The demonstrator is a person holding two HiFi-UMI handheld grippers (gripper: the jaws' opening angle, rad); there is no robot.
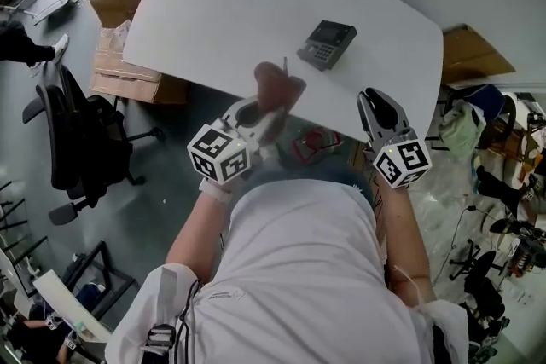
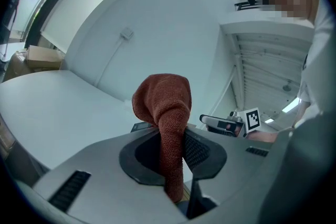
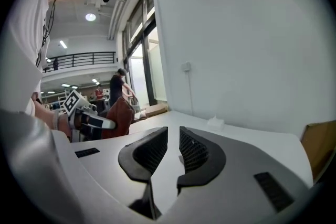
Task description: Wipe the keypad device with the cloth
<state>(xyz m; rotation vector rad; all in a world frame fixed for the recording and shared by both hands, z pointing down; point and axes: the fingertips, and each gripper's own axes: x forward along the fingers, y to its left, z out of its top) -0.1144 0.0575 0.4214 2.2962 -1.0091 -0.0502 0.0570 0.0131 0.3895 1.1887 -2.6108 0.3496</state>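
The big white desk (image 1: 256, 4) is in front of me, and it is almost bare. My two tongs are near its front edge. My left tongs (image 2: 173, 150) are pinching the brown-red cloth (image 2: 164, 105), which sticks up out of them in a soft lump. My right tongs (image 3: 173, 150) are pressed together with nothing in them. The keypad device (image 1: 328, 43) sits on the desk, past both tongs and a bit nearer the right ones. Nothing touches it yet. It looks dark, with a small screen and rows of keys, but it is too small for me to be sure.

I think the step now is to bring the cloth over to it. To do that well, I should tip the left tongs down so the soft lump lands first, not the hard tips. Then I should press softly and rub in slow strokes from the screen down across the keys. The device looks light, so it may slide. My right tongs could rest against its side to hold it. I must pinch tight so the cloth does not slip out.
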